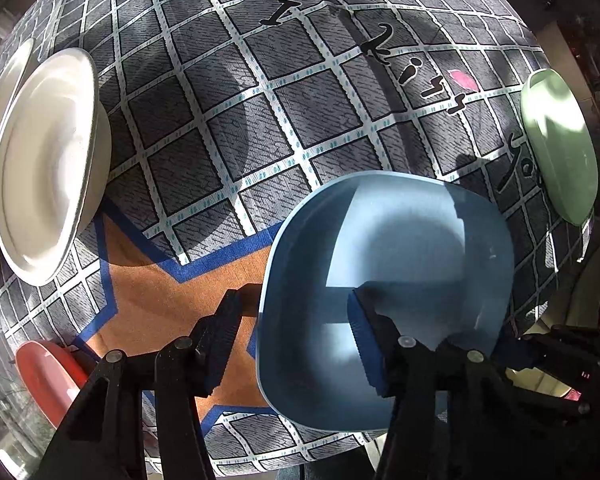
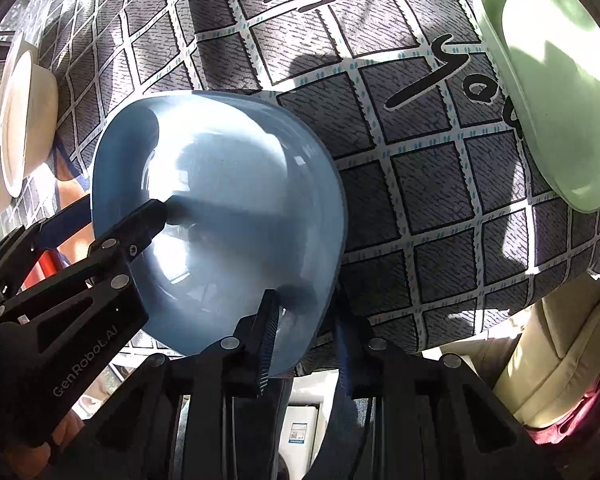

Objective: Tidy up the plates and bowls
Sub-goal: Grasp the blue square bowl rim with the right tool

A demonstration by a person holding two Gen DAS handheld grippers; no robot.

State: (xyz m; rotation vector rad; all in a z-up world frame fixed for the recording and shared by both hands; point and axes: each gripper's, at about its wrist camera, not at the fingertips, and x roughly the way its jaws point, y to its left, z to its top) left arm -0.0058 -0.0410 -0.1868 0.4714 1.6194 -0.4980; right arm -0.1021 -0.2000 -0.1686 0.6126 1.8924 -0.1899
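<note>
With both grippers closed on one blue bowl [image 1: 388,256], lift evenly; left gripper [image 1: 292,340] clamped across left rim, one finger outside over orange star print, one inside; right gripper [image 2: 304,336] clamped on near rim at table edge; no long axis, rounded-square bowl. Left: white bowls [image 1: 48,160] stacked, red dish [image 1: 48,376] near corner; middle: bare checked cloth [image 1: 236,128], open room; right: green bowl [image 2: 548,92] well apart, likely nesting target.

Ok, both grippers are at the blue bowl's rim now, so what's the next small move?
Probably a short, level lift. The left gripper and right gripper each straddle the blue bowl rim on opposite sides, and the green dish sits close by, so raise it before carrying.
</note>
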